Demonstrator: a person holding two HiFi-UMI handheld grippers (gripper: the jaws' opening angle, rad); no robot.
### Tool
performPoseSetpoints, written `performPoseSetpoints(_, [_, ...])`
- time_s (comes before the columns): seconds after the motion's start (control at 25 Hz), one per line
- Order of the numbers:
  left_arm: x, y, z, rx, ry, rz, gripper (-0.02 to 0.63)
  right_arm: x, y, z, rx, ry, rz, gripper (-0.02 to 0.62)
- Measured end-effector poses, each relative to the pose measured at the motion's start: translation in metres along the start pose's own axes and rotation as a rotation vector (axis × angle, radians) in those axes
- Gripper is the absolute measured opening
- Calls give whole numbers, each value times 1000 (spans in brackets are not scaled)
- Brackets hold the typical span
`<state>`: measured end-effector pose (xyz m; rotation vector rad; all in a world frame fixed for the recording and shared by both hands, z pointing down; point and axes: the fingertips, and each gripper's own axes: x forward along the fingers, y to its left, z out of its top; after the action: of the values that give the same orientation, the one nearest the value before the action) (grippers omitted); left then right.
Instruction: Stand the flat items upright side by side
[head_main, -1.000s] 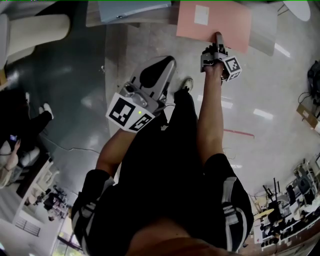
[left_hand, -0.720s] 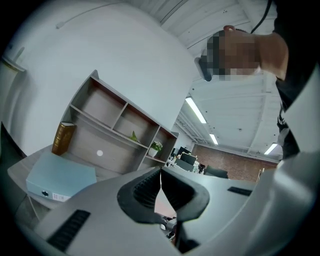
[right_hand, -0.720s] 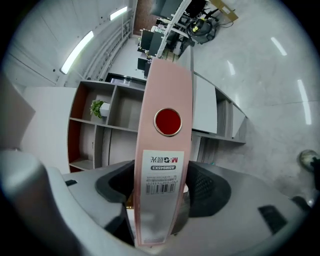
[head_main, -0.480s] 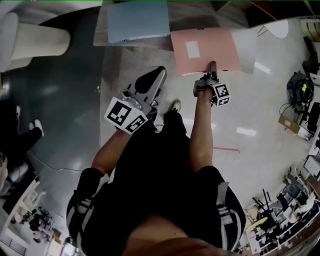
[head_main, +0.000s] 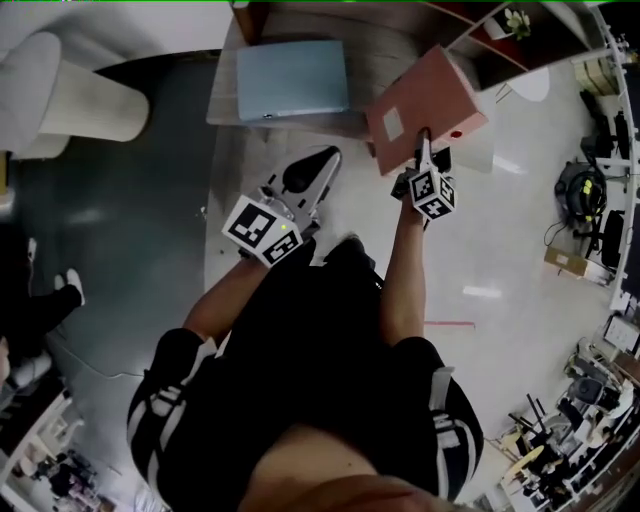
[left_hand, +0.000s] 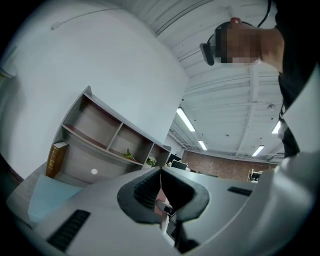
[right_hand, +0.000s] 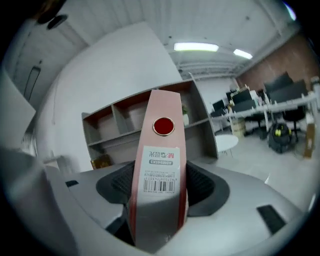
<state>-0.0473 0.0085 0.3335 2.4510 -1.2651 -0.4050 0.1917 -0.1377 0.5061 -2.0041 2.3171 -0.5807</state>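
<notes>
Looking steeply down, the head view shows a person in black holding both grippers out before the near edge of the surface (head_main: 222, 100).

Left gripper (head_main: 322, 162): fingers pressed together with nothing between them. It is held level, short of the surface's near edge.

Right gripper (head_main: 424, 152): the fingers have just been closing and now clamp the spine of the pink folder (head_main: 428, 100), pads pressing on both of its sides.

Pink folder: lifted off the surface and tilted on edge above the near right corner. In the right gripper view its spine faces the camera and stands upright, with a barcode label (right_hand: 161, 177) low down and a red round mark (right_hand: 163, 126) above it.

Blue folder (head_main: 292, 80): lying flat on the left part of the surface, near the pink folder but apart from it.

Shelf (head_main: 530, 45): at the far side, with open compartments. A brown book (left_hand: 56, 159) stands at its lower left end and a small plant (head_main: 515, 20) sits in another compartment.
</notes>
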Motion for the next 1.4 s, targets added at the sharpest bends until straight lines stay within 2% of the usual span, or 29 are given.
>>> performPoseSetpoints(0.08, [2, 2, 6, 5, -11, -18, 25, 1, 12, 5, -185, -12, -35, 302])
performPoseSetpoints(0.12, [4, 3, 8, 6, -18, -22, 25, 2, 15, 4, -241, -2, -48, 301])
performPoseSetpoints(0.36, [7, 11, 11, 11, -28, -10, 25, 0, 23, -21, -314, 117, -109, 302])
performPoseSetpoints(0.48, [13, 12, 9, -3, -38, 9, 25, 0, 20, -32, -351, 146, -147, 302])
performPoseSetpoints(0.76, [24, 15, 14, -4, -38, 6, 25, 19, 15, -33, -325, 155, -193, 302])
performPoseSetpoints(1.0, [55, 27, 25, 35, -35, 22, 25, 52, 6, -22, -308, 145, -219, 302])
performPoseSetpoints(1.4, [100, 57, 31, 28, 2, 33, 25, 108, -7, -17, -265, 146, -266, 302])
